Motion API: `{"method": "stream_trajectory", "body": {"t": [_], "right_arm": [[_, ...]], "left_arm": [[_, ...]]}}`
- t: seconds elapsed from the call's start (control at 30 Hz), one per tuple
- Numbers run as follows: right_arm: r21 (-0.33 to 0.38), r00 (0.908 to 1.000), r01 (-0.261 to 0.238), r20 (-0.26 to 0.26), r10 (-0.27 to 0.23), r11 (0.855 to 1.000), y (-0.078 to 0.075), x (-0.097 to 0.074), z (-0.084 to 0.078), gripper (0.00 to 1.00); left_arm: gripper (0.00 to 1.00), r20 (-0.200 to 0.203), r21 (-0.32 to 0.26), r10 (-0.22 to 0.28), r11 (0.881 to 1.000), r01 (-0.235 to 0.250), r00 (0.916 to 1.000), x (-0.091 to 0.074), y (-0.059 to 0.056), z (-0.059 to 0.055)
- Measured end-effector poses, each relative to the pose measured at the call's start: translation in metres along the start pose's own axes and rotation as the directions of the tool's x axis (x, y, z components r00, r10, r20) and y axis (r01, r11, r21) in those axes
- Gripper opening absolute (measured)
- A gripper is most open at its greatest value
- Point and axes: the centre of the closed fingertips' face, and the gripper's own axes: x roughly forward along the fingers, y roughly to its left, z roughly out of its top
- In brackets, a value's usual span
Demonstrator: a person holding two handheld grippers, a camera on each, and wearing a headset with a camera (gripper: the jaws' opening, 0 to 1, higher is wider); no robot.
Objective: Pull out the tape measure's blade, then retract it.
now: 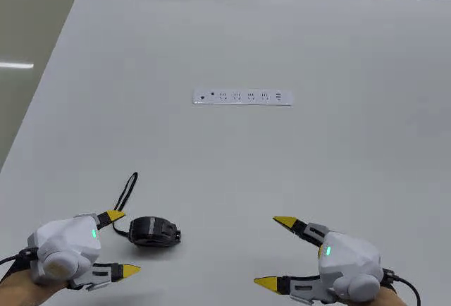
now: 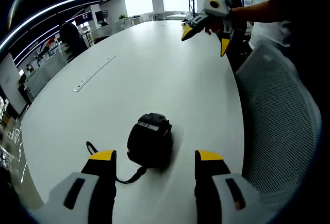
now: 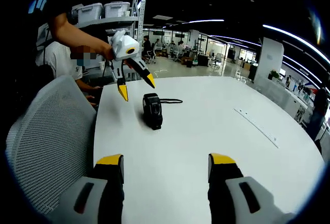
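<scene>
Left tool [image 1: 124, 242] and right tool [image 1: 274, 252] gape empty, tape measure [image 1: 154, 231] untouched
Head view: it lies on the surface [image 1: 232, 165] just beside the left tool. Left gripper view: it sits ahead between wide jaws. Right gripper view: well apart from those jaws. A weak hold could let it skid during the pull

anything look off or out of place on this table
Nothing stands out. The tape measure lies on the table, no blade drawn out, its strap trailing loose. The socket strip lies straight. The left hand-held gripper and right hand-held gripper are open, touching nothing.
</scene>
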Motion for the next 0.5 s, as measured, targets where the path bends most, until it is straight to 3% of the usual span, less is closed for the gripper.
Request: {"method": "stream_trajectory", "body": {"t": [0.23, 0.5], "right_arm": [[0.003, 0.9995, -0.021, 0.023, 0.021, 1.0, -0.007, 0.016, 0.003, 0.62], [-0.017, 0.9977, -0.063, 0.023, 0.063, 0.998, -0.003, 0.037, 0.006, 0.58]], "left_arm": [[0.54, -0.031, 0.037, -0.046, 0.998, 0.047, 0.9984, 0.013, 0.006, -0.007], [0.51, -0.074, 0.094, -0.095, 0.99, 0.102, 0.9927, 0.025, 0.009, -0.011]]}}
